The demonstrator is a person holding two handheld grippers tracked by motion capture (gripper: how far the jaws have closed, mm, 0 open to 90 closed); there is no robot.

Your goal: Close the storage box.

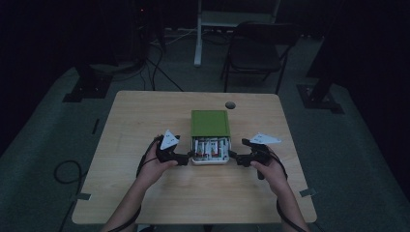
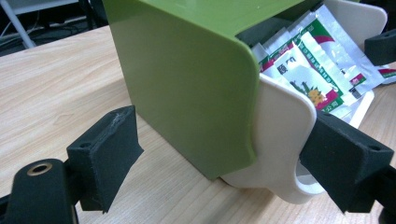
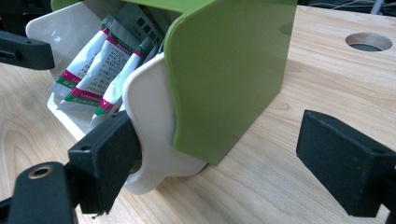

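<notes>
On the wooden bench (image 1: 145, 193), near its middle, stands a green box (image 1: 209, 123) with a white drawer (image 1: 211, 160) drawn part way out towards you. Inside the drawer lie several sachets (image 1: 210, 147), white with red and green print, packed side by side.

Your left gripper (image 1: 190, 156) sits at the drawer's left front corner. From the left gripper view, its jaws stand wide and straddle that corner: one black pad (image 2: 348, 161) rests against the rounded white drawer front (image 2: 280, 140), while the other pad (image 2: 105, 156) hangs beside the green wall (image 2: 187, 79), apart from it, with bare wood showing between. Nothing is clamped there.

Your right gripper (image 1: 233, 155) mirrors this at the drawer's right front corner. From the right gripper view, one pad (image 3: 107, 158) touches the white drawer front (image 3: 152, 121), and the other pad (image 3: 345, 161) floats well clear of the green box wall (image 3: 229, 70) over the bench top. Those jaws are also spread wide and clasp nothing.

Each of your hands grips its tool low on the bench, the left hand (image 1: 157, 166) and right hand (image 1: 270, 169) on either side of the drawer. A round hole (image 1: 230, 105) in the bench lies just beyond the box on its right. Behind the bench, on the dark floor, stands a folding chair (image 1: 256, 50).
</notes>
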